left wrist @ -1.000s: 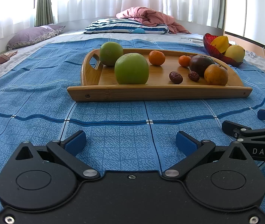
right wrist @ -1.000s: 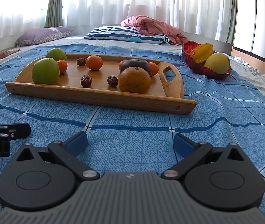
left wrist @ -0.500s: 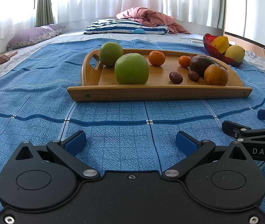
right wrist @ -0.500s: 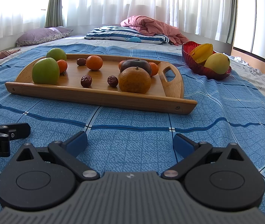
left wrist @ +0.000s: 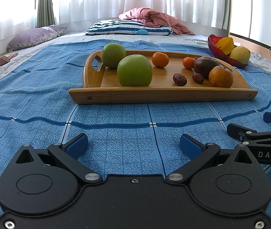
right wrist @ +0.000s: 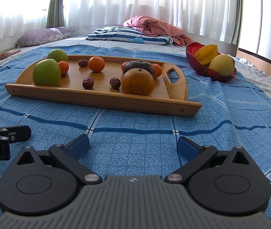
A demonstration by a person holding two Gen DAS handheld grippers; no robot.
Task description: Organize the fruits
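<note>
A wooden tray [left wrist: 162,95] [right wrist: 101,97] lies on the blue blanket ahead of both grippers. It holds two green apples [left wrist: 135,70] [right wrist: 46,72], small oranges [left wrist: 160,59] [right wrist: 96,64], red dates [left wrist: 179,79] [right wrist: 88,82], a dark persimmon [left wrist: 205,65] [right wrist: 140,66] and a large brownish orange [left wrist: 220,76] [right wrist: 137,81]. A red bowl [left wrist: 214,49] [right wrist: 198,64] at the right holds a starfruit and a yellow mango [right wrist: 222,64]. My left gripper [left wrist: 134,145] is open and empty, low over the blanket. My right gripper [right wrist: 133,145] is open and empty beside it.
Pillows [left wrist: 36,38] [right wrist: 127,35] and a pink blanket [left wrist: 154,19] lie at the far end of the bed below curtained windows. Each gripper's fingers show at the other view's edge [left wrist: 257,137] [right wrist: 4,135]. White cloth lies at the bed's right edge [right wrist: 268,80].
</note>
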